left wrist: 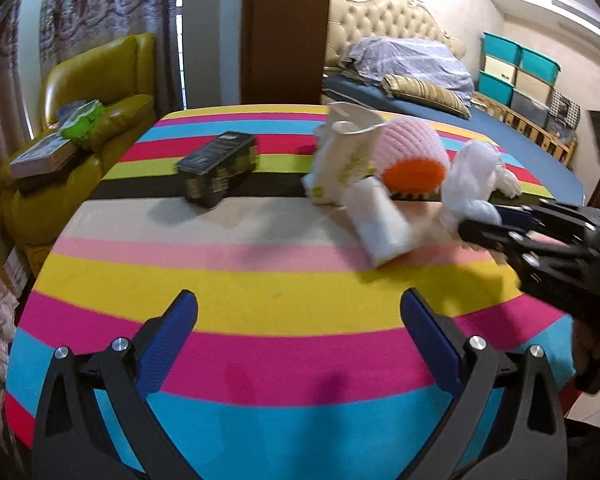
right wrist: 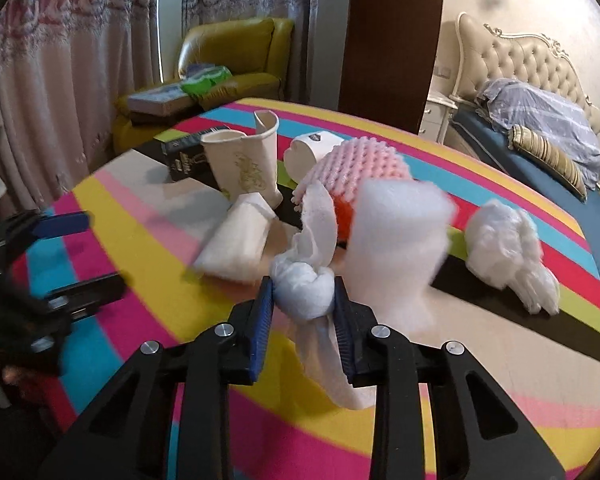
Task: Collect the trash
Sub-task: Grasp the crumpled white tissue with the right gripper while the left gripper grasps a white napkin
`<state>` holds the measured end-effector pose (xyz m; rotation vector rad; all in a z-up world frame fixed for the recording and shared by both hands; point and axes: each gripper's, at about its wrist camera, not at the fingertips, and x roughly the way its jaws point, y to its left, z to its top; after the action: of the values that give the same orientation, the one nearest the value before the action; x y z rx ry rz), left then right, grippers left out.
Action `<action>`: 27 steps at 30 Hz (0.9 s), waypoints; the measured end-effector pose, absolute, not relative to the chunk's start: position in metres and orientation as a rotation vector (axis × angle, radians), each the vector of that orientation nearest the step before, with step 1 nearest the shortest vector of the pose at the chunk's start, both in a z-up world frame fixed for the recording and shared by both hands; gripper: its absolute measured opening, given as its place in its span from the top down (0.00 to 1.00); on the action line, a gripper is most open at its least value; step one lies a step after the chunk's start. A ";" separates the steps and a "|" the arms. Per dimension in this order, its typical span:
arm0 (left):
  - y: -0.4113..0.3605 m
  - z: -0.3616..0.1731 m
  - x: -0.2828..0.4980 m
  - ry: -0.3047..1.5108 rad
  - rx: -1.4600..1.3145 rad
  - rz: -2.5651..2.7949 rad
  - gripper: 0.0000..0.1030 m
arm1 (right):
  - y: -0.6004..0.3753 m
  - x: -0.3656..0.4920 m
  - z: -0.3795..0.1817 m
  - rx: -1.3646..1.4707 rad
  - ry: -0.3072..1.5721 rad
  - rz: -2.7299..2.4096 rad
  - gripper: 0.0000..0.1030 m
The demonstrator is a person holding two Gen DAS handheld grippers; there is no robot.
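Crumpled tissue [right wrist: 304, 288] is clamped between the pads of your right gripper [right wrist: 303, 312], just above the striped worktop [right wrist: 140, 220], with loose tails trailing above and below the pinch. Judged light, soft and tear-prone: hold the dense knot, not the tails. Your left gripper [left wrist: 298, 336] stands released, jaws wide and holding nothing. Remaining trash near the grasp: a flattened paper cup [right wrist: 236, 244], an upright torn cup [right wrist: 244, 164], a foam piece [right wrist: 400, 232] and a plastic bag [right wrist: 508, 248]. All judged light and crushable.
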<state>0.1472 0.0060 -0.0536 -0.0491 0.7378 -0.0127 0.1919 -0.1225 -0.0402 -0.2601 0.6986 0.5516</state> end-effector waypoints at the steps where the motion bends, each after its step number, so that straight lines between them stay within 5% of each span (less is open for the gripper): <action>1: 0.002 -0.054 0.151 0.742 -0.048 -0.022 0.05 | -0.128 0.186 -0.038 -0.253 0.690 0.554 0.72; 27: -0.062 -0.073 0.255 0.887 -0.049 0.060 0.11 | -0.232 0.197 -0.057 -0.028 0.751 0.307 0.72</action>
<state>0.2550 -0.0623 -0.0732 -0.0489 0.8874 0.0598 0.1970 -0.2321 -0.0566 -0.0284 0.7512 0.3071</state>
